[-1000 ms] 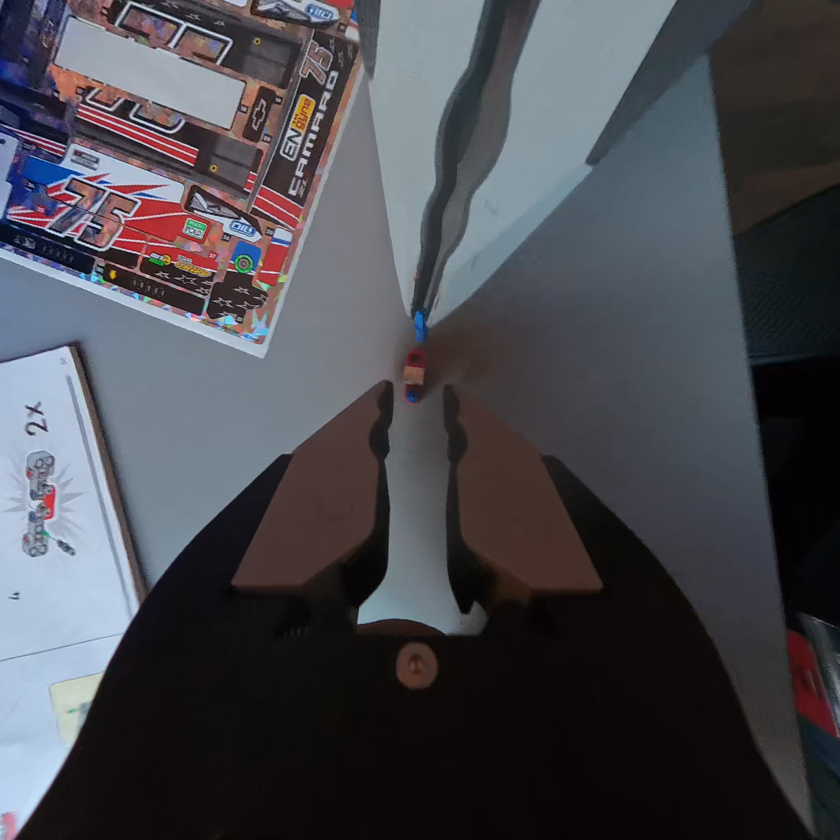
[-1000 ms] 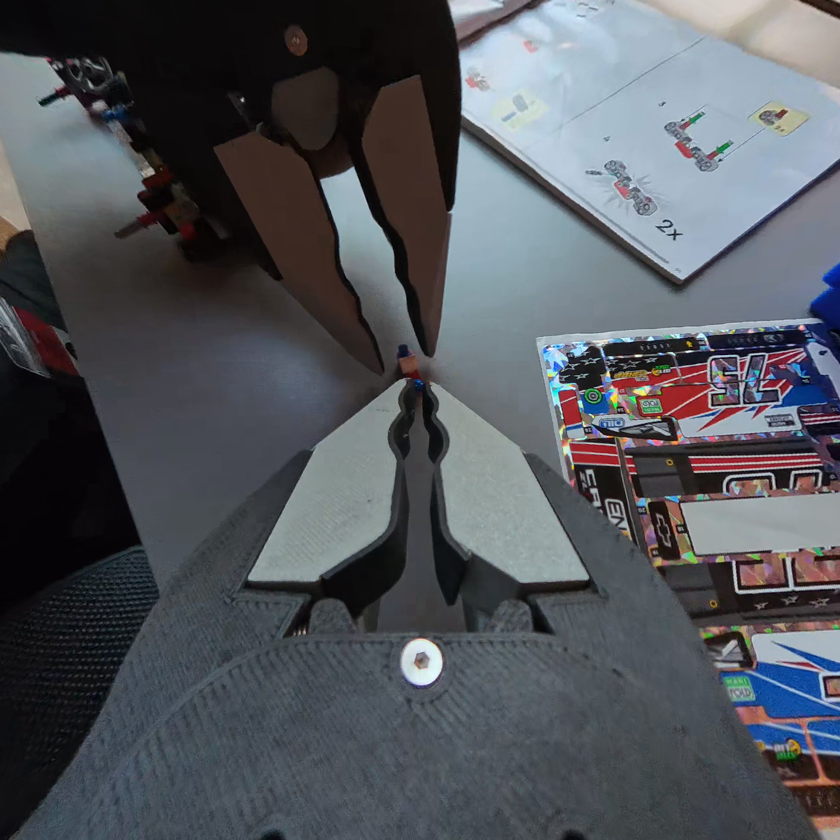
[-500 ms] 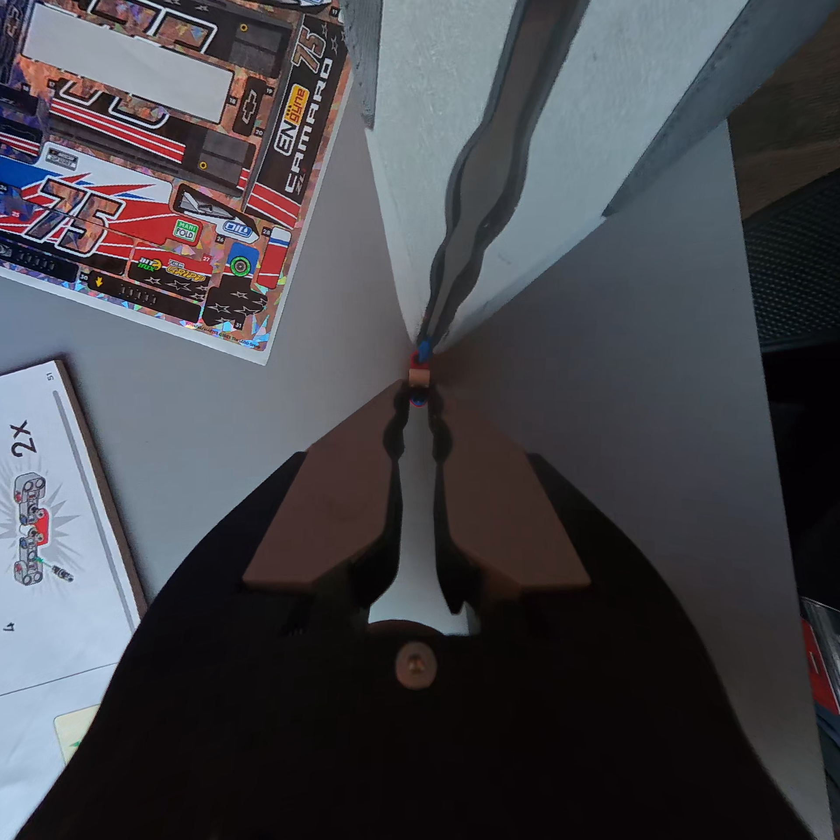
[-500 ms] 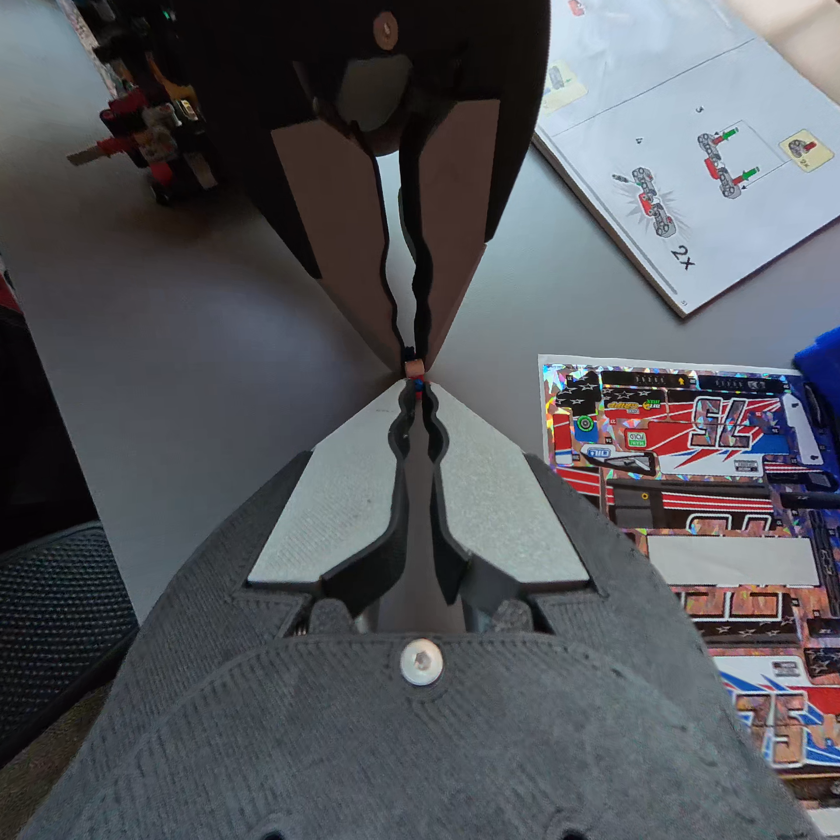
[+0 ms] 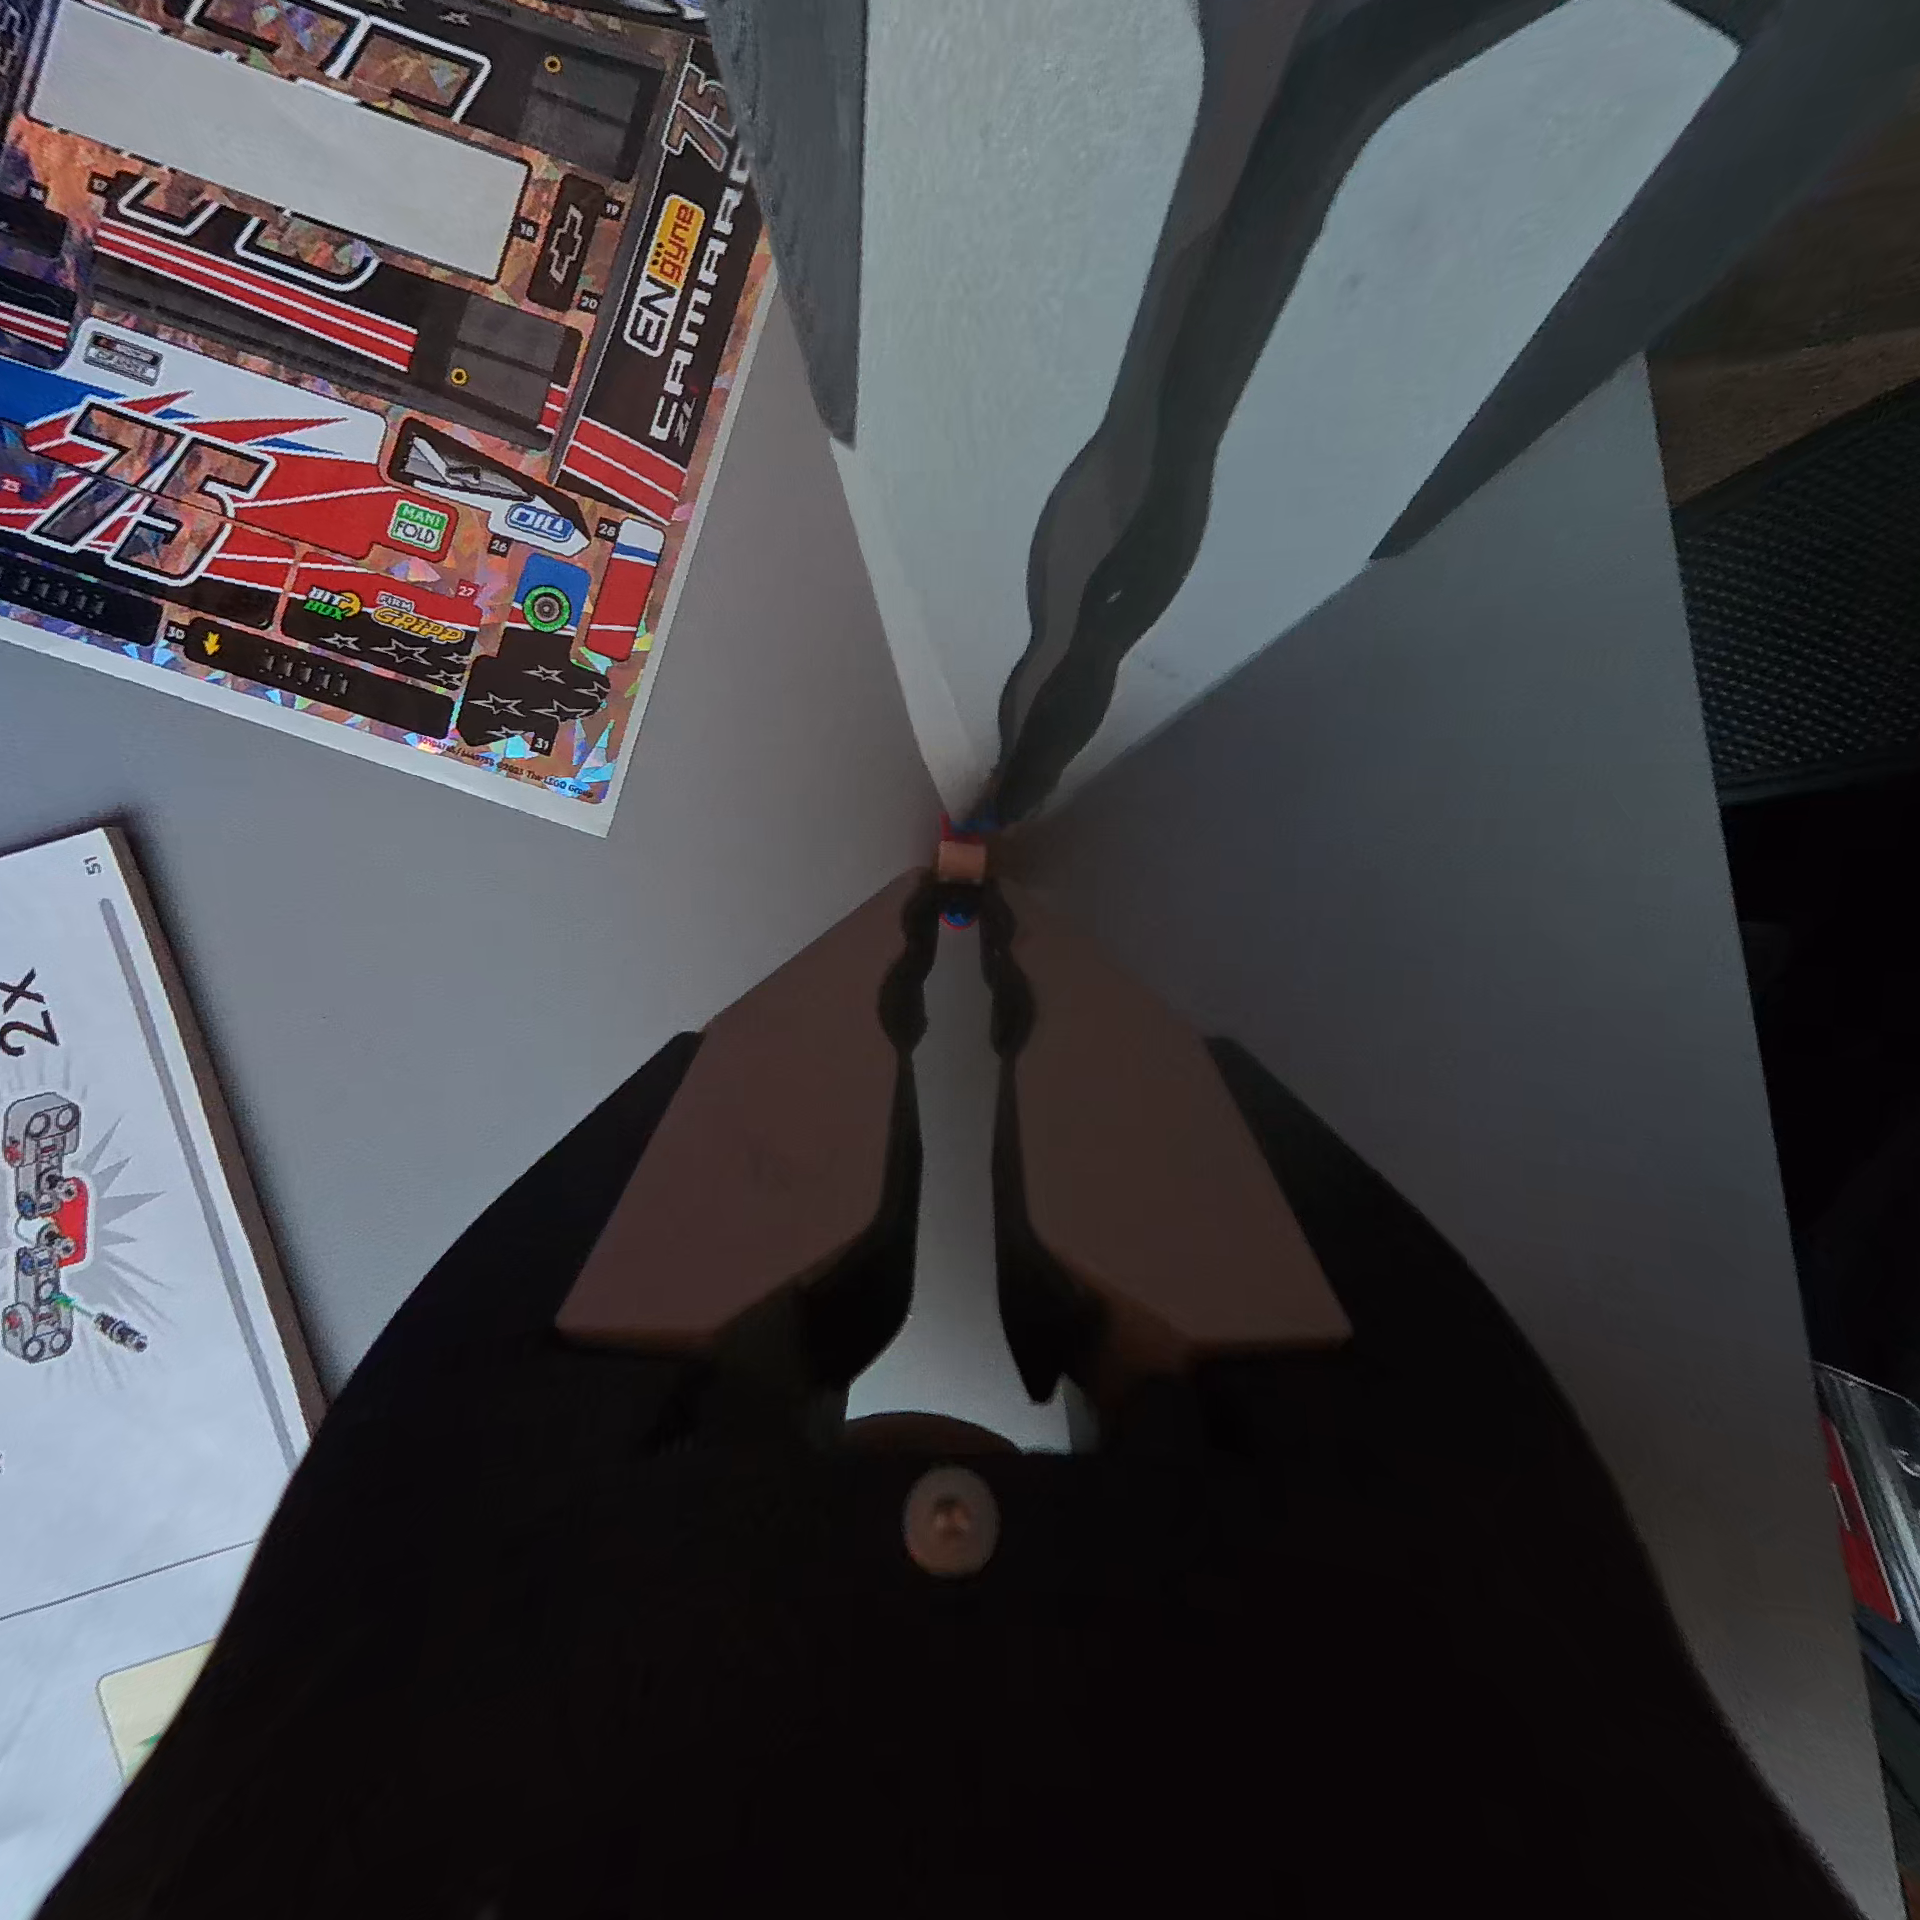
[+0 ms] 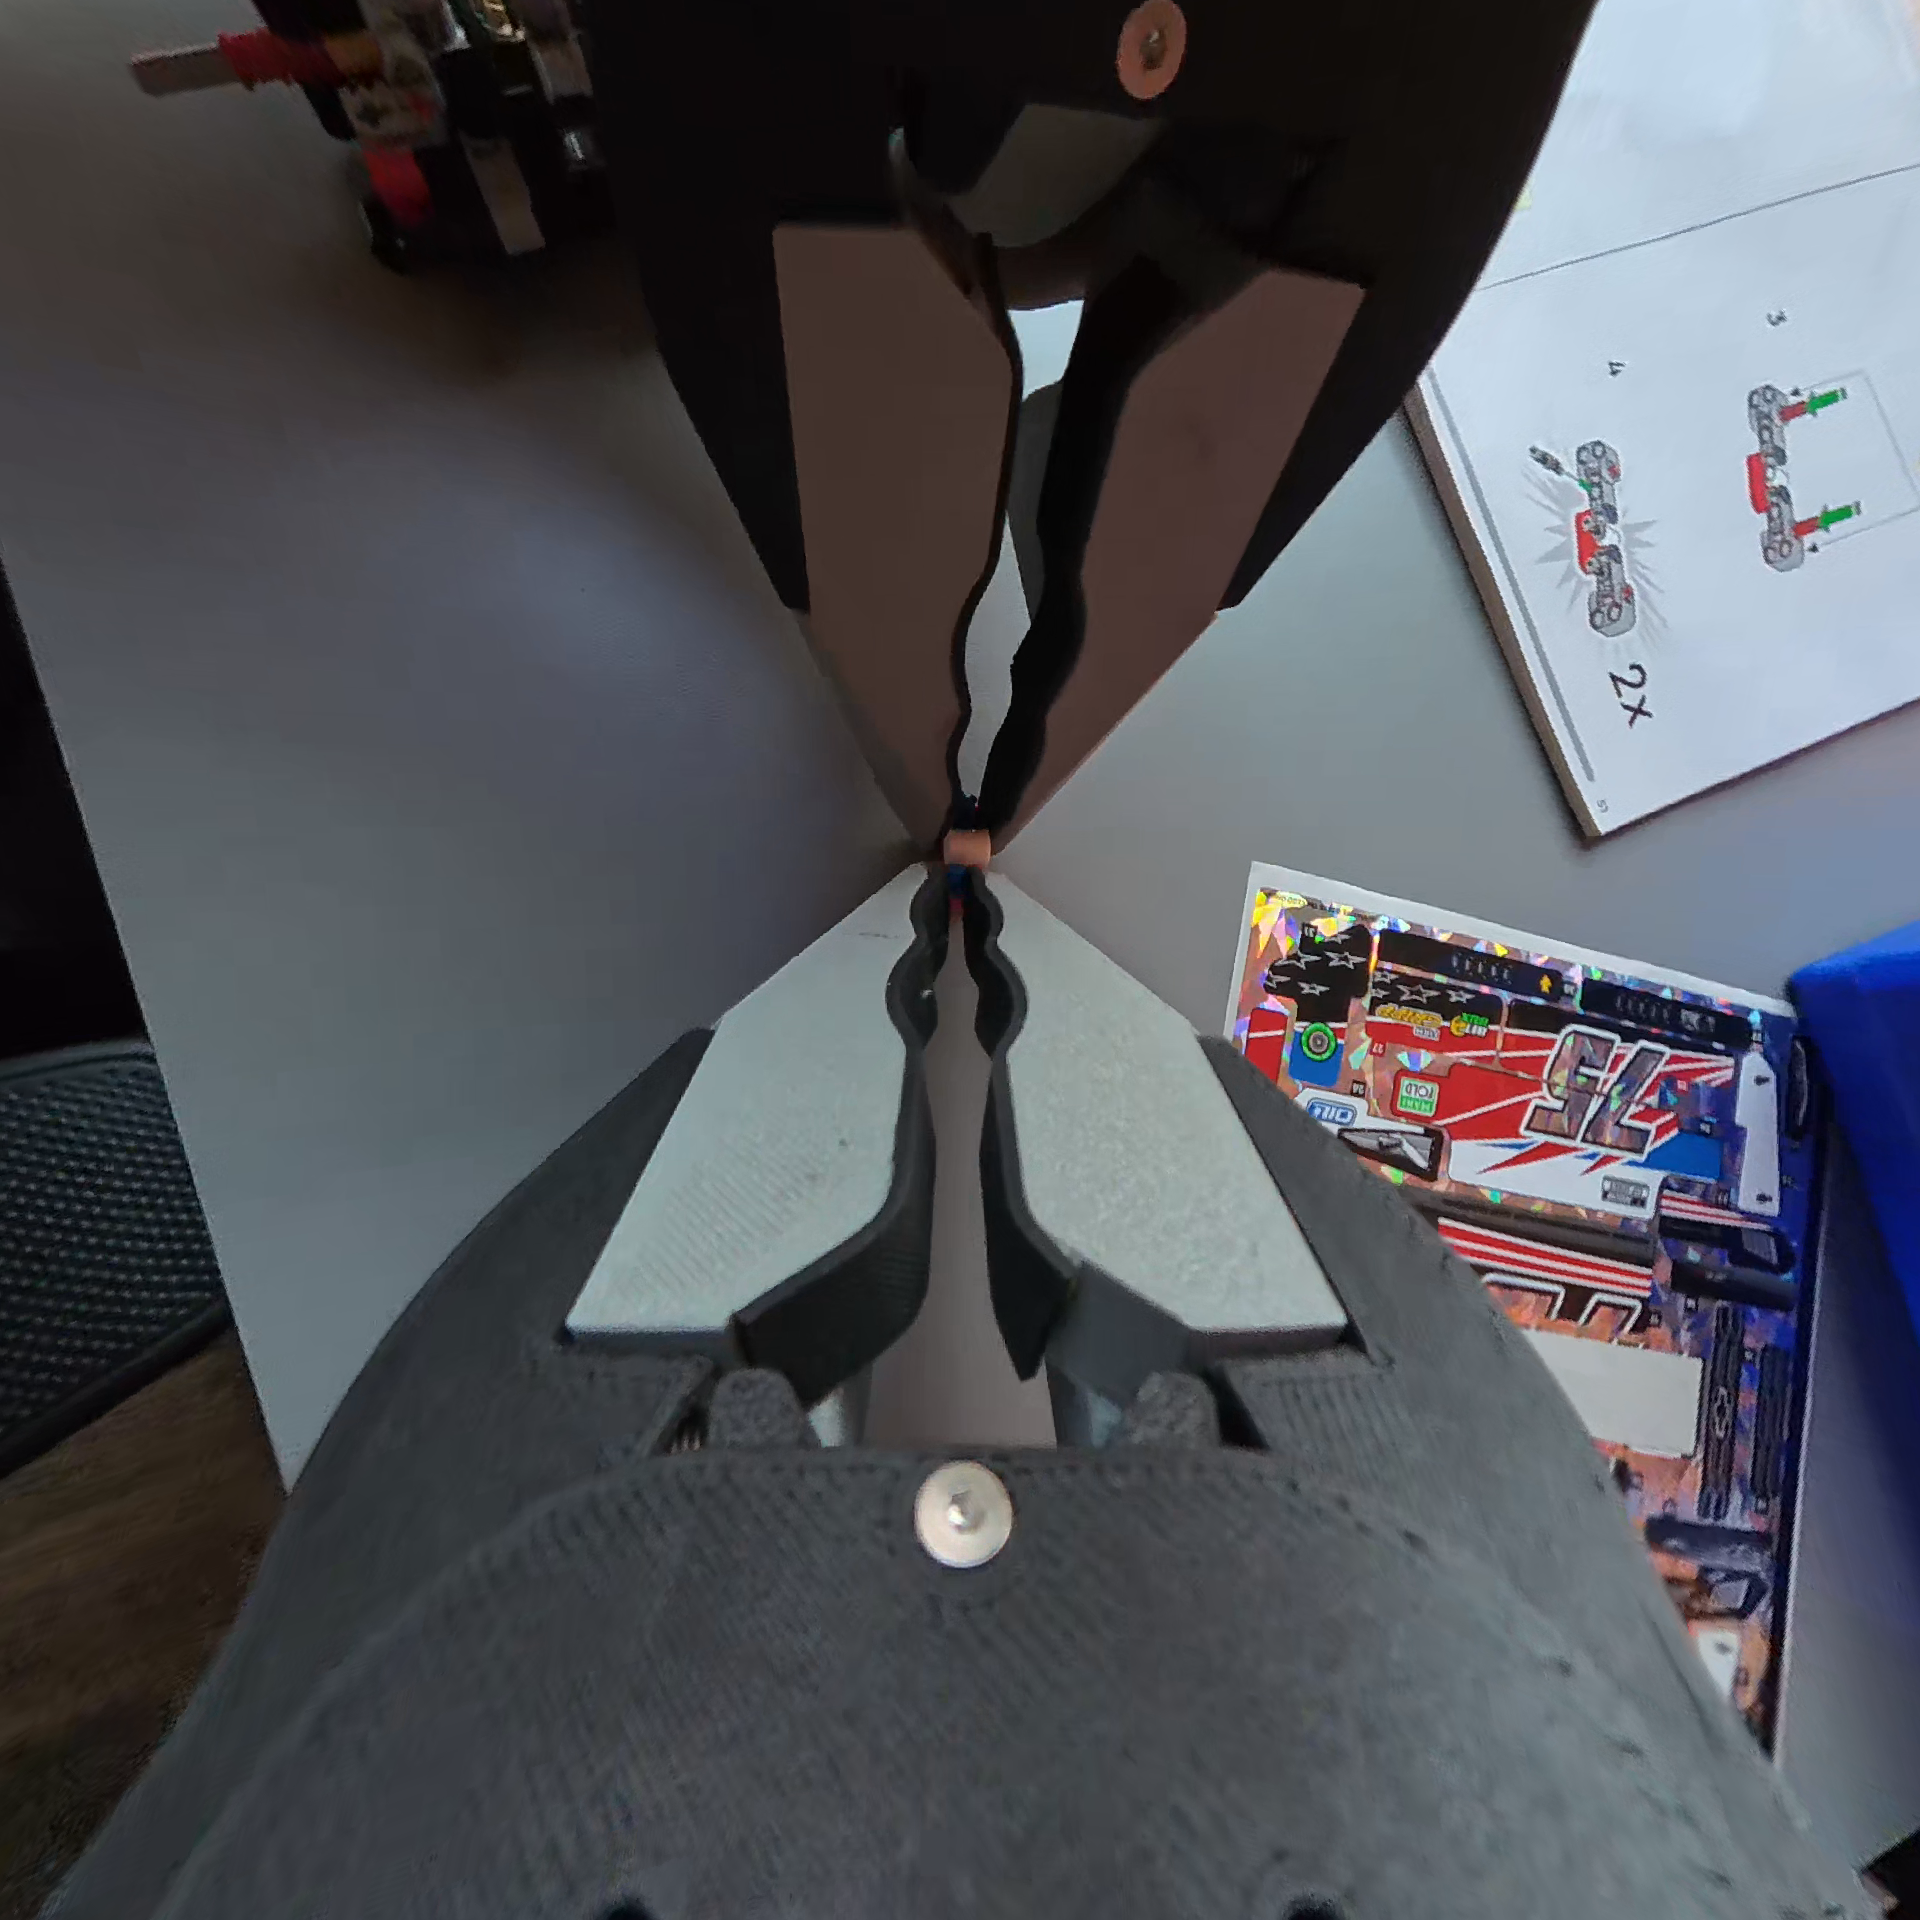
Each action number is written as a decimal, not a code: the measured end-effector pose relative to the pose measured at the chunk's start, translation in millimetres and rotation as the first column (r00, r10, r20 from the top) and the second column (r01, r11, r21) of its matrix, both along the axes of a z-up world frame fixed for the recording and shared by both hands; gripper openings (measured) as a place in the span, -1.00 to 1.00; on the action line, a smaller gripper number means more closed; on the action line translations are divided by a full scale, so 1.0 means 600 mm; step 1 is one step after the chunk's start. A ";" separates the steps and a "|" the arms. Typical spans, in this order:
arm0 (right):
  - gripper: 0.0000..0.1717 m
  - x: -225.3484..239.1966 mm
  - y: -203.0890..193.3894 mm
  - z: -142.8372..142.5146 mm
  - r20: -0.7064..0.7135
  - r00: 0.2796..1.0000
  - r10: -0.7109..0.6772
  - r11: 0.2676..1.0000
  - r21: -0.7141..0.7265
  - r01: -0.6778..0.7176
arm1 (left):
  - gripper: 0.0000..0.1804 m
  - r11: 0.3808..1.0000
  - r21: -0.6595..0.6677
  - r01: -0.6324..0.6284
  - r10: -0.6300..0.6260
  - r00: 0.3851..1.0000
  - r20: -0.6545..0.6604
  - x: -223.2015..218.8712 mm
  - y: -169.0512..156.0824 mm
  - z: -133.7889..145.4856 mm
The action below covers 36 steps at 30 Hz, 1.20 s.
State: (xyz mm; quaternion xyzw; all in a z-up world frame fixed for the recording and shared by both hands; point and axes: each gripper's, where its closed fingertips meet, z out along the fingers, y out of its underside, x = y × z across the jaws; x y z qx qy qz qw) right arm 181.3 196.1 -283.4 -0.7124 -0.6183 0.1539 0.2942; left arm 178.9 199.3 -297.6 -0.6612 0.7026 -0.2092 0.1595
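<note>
Two hand-held grippers meet tip to tip above a grey table (image 6: 416, 623). The left gripper (image 5: 957, 904), black with brown fingers (image 5: 790, 1122), has its fingers drawn narrow and pressed on one end of a small toy-brick pin assembly (image 5: 960, 862). The right gripper (image 6: 957, 899), dark grey with pale grey fingers (image 6: 769, 1143), has its fingers nearly together, clamped on the opposite end of the same assembly. One assembly is present; it shows one tan collar at the middle with blue and red parts at either end, and hangs in the air between the two pairs of fingertips, clear of the table.

On the table lie one holographic sticker sheet (image 5: 312, 364) printed in red, black, white and blue, and one open instruction booklet (image 6: 1714, 416) with building diagrams; the two lie near each other without touching. One partly built brick model (image 6: 436, 125) in black, red and grey stands at the table's far end in the right wrist view. One blue object (image 6: 1860, 1091), cut off by the frame, lies at the sticker sheet's edge. One black mesh chair seat (image 6: 94, 1195) shows beyond the table edge.
</note>
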 end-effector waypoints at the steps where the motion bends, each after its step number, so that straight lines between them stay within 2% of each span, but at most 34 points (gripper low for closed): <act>1: -0.98 -0.001 0.000 0.000 -0.004 1.000 0.015 1.000 -0.002 -0.015 | -0.96 1.000 -0.004 -0.002 0.002 1.000 0.003 0.000 0.000 0.000; 6: -0.99 0.006 0.002 -0.004 -0.120 0.992 -0.031 0.992 -0.122 0.017 | -0.96 1.000 -0.019 -0.024 0.024 0.999 0.026 0.002 -0.001 0.000; 13: -0.99 0.003 0.001 -0.012 -0.077 0.997 0.010 0.997 -0.078 -0.016 | -0.96 1.000 -0.011 -0.009 0.009 1.000 0.009 0.002 -0.001 -0.001; 17: -0.99 0.002 0.003 -0.009 -0.091 0.996 -0.024 0.997 -0.081 0.016 | -0.96 0.999 -0.027 -0.018 0.019 1.000 0.015 0.003 -0.002 0.000; 23: -0.92 0.011 0.004 0.026 -0.294 0.947 -0.130 0.979 -0.192 0.075 | -0.96 0.999 -0.035 -0.025 0.026 0.999 0.028 0.006 -0.003 0.000; 25: -1.00 0.015 0.004 0.024 -0.290 0.949 -0.127 0.982 -0.173 0.078 | -0.95 0.999 -0.036 -0.025 0.026 0.999 0.026 0.006 -0.003 0.000; 36: -1.00 0.018 0.008 -0.023 -0.085 0.994 -0.075 0.995 -0.068 0.069 | -0.96 0.998 -0.051 -0.038 0.040 0.999 0.030 0.006 -0.003 0.000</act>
